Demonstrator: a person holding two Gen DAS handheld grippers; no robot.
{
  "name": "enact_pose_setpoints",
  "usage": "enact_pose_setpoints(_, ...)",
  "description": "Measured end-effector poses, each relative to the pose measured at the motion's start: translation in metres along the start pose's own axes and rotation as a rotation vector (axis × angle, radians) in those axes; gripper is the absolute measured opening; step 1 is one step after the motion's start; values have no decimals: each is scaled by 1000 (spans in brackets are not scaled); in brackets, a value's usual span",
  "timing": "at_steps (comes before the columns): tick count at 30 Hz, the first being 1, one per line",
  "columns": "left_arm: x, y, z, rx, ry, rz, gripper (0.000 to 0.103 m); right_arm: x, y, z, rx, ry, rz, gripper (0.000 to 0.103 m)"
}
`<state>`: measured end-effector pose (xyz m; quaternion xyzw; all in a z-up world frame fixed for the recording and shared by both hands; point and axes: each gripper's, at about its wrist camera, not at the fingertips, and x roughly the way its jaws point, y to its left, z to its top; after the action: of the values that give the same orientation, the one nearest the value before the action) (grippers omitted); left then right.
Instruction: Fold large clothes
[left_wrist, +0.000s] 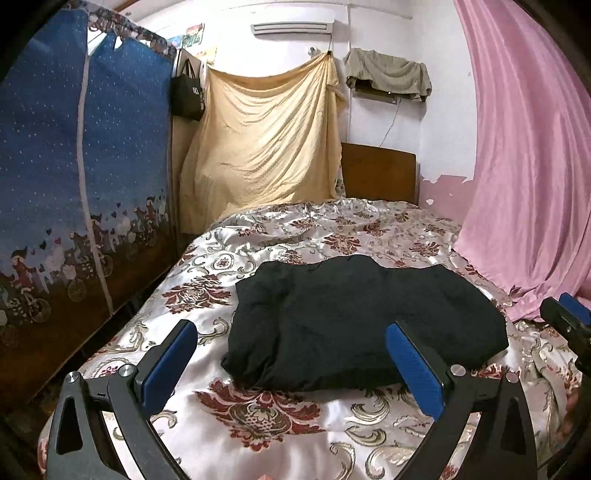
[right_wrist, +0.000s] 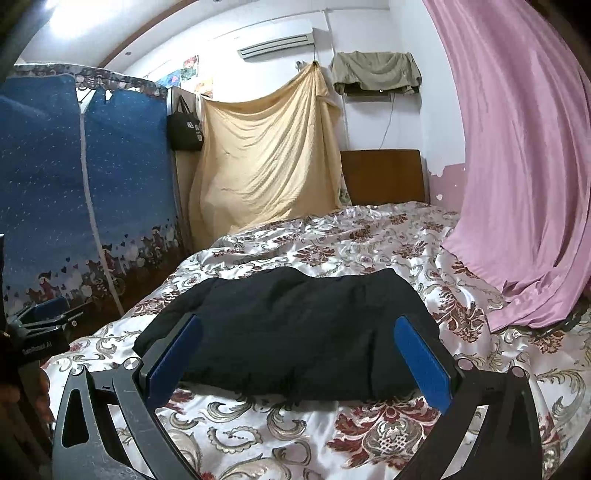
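Note:
A black garment (left_wrist: 365, 321) lies folded into a thick rectangle on the floral satin bedspread (left_wrist: 258, 424). It also shows in the right wrist view (right_wrist: 295, 332). My left gripper (left_wrist: 291, 365) is open and empty, held above the bed just in front of the garment's near edge. My right gripper (right_wrist: 299, 358) is open and empty, its blue pads on either side of the garment's near edge, apart from it. The right gripper shows at the right edge of the left wrist view (left_wrist: 569, 321), and the left gripper at the left edge of the right wrist view (right_wrist: 40, 328).
A blue fabric wardrobe (left_wrist: 81, 177) stands along the bed's left side. A pink curtain (left_wrist: 532, 166) hangs on the right and spills onto the bed. A yellow sheet (left_wrist: 266, 136) and a wooden headboard (left_wrist: 380, 173) are at the far end.

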<state>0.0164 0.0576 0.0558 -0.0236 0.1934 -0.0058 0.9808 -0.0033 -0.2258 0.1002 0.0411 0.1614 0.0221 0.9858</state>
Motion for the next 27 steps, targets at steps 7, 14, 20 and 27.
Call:
enact_pose_setpoints(7,-14,-1,-18,16,-12,11,103,-17,11,-20,-13,-4,-1,102)
enact_pose_setpoints(14,-15,1,-39,34,-10,28,103,-24,18,-38,-38,-4,-15,102)
enact_pose_setpoints(20,-18,-4,-52,75,-23,27,103,-25,18,-55,-34,2,-32,102)
enact_pose_setpoints(27,-24,-12,-61,120,-49,22,103,-27,15,-64,-37,-9,-53,102)
